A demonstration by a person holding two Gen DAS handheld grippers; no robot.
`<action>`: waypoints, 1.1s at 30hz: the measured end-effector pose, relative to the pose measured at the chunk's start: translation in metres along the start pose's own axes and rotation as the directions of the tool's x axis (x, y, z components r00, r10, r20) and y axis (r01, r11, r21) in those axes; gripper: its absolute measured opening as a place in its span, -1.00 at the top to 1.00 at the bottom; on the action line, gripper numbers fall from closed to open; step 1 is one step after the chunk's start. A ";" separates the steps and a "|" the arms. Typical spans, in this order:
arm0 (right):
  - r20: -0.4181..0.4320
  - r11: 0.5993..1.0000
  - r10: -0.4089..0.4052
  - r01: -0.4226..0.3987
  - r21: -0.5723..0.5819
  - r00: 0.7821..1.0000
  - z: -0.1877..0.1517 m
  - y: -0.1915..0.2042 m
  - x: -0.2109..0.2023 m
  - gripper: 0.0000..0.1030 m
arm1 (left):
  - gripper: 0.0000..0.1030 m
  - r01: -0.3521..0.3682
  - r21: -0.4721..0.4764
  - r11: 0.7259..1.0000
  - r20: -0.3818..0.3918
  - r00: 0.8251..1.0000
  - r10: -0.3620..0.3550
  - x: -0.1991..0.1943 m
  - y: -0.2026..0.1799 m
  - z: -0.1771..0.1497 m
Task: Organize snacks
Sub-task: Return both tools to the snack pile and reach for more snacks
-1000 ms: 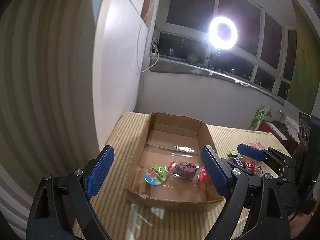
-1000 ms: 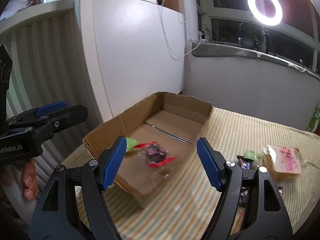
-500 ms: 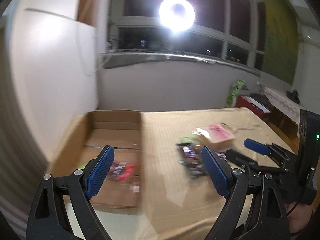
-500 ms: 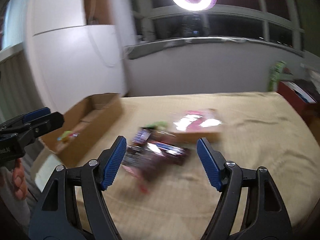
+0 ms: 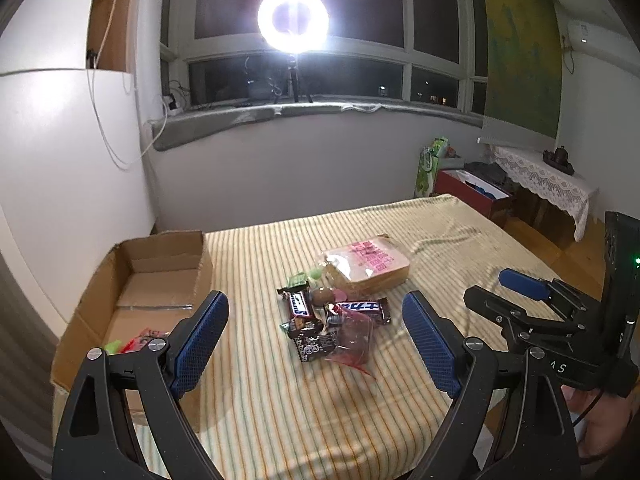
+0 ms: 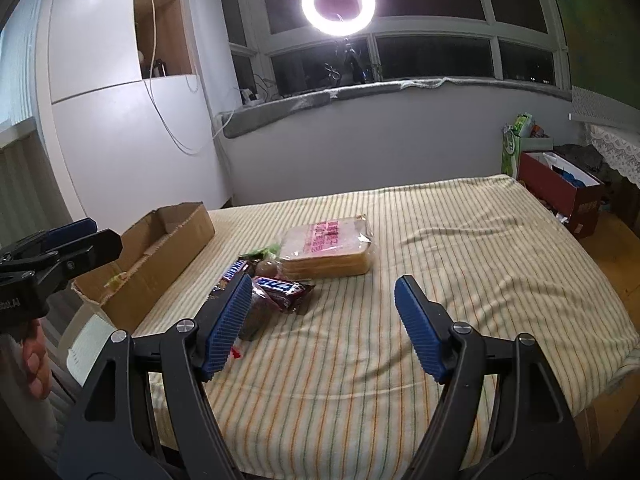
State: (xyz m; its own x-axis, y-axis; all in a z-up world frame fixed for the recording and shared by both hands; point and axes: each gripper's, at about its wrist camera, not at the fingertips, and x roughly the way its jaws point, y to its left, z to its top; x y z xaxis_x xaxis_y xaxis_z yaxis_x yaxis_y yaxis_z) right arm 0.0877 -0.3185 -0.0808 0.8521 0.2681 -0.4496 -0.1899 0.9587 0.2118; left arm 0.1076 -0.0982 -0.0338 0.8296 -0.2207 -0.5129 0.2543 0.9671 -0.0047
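Observation:
A pile of snacks lies on the striped tablecloth: two Snickers bars [image 5: 362, 307] [image 6: 280, 286], small dark wrapped sweets [image 5: 312, 346], a clear pink packet [image 5: 352, 340] and a bagged loaf of sliced bread [image 5: 366, 266] [image 6: 330, 250]. An open cardboard box [image 5: 160, 280] [image 6: 160, 256] sits at the left with a red and a green snack inside [image 5: 136, 342]. My left gripper [image 5: 316, 340] is open, hovering in front of the pile. My right gripper [image 6: 322, 326] is open and empty, just right of the pile.
The table's right half [image 6: 480, 272] is bare striped cloth. A white wall panel stands behind the box. A ring light [image 5: 293, 19] shines at the window. A red box and a green bag [image 5: 430, 168] stand beyond the table's far right.
Both grippers have swung right from the cardboard box to the snack pile. Both stay open and empty.

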 end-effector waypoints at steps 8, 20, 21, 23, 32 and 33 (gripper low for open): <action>-0.010 1.000 0.003 -0.004 -0.019 1.000 -0.003 0.007 0.000 -0.63 | -0.73 0.003 -0.005 1.000 0.003 1.000 -0.003 -0.008 0.000 -0.004; -0.327 0.929 0.056 -0.169 -0.329 0.943 0.000 -0.012 0.121 -0.65 | -0.72 0.080 0.005 0.997 -0.137 0.987 -0.079 0.078 -0.017 -0.033; -0.356 0.912 0.074 -0.207 -0.354 0.932 0.002 -0.011 0.130 -0.65 | -0.73 0.082 0.007 0.997 -0.147 0.986 -0.081 0.085 -0.019 -0.036; -0.405 0.870 0.088 -0.269 -0.414 0.910 0.007 -0.005 0.145 -0.65 | -0.72 0.092 0.003 0.996 -0.167 0.982 -0.090 0.097 -0.021 -0.039; -0.545 0.750 0.192 -0.480 -0.455 0.816 0.016 0.012 0.172 -0.31 | -0.09 0.113 -0.004 0.994 -0.210 0.971 -0.111 0.114 -0.024 -0.051; -0.552 0.735 0.197 -0.495 -0.463 0.810 0.015 0.016 0.170 -0.30 | -0.09 0.116 0.001 0.993 -0.210 0.971 -0.114 0.113 -0.025 -0.052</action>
State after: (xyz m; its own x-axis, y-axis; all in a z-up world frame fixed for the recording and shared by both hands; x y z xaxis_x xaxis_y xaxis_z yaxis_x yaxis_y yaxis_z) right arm 0.2368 -0.2593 -0.1414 0.3835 0.4587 -0.8016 -0.7871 0.6163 -0.0240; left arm 0.1694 -0.1409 -0.1360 0.6724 -0.2975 -0.6778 0.3499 0.9347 -0.0632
